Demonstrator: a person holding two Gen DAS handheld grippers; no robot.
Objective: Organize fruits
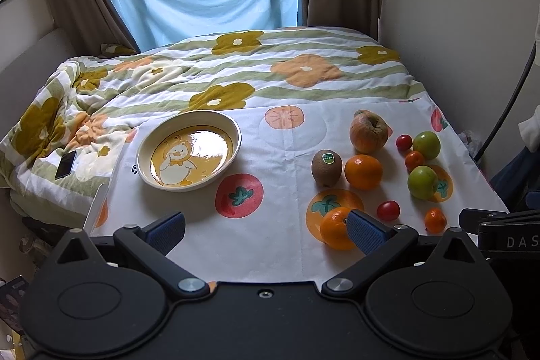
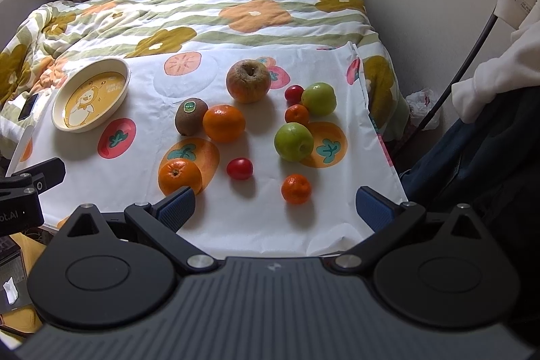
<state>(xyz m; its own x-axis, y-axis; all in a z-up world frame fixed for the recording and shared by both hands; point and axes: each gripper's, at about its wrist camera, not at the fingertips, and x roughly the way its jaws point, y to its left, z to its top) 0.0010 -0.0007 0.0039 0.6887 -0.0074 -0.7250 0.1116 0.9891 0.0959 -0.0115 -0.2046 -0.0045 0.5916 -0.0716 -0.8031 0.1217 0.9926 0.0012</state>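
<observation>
Both grippers spread and idle above the near edge of the fruit cloth.

I hold my left gripper (image 1: 266, 230) with its blue pads wide apart, gripping nothing; its right pad (image 1: 366, 233) overlaps the nearest orange (image 1: 334, 226) in the view, and I cannot tell whether they touch. My right gripper (image 2: 276, 208) is likewise spread and holds nothing. The bowl (image 2: 123, 80) sits at the far left of the cloth (image 2: 253, 218), with no fruit inside. The fruit lies to its right: a kiwi (image 2: 189, 116) touching a second orange (image 2: 223, 123), a large apple (image 2: 248, 81) behind them, two green apples (image 2: 293, 141) further right with a small tangerine (image 2: 297, 114) between them, one cherry tomato (image 2: 239, 168) near the middle, another (image 2: 293, 92) by the far green apple, and a tangerine (image 2: 296, 188) nearest me.
</observation>
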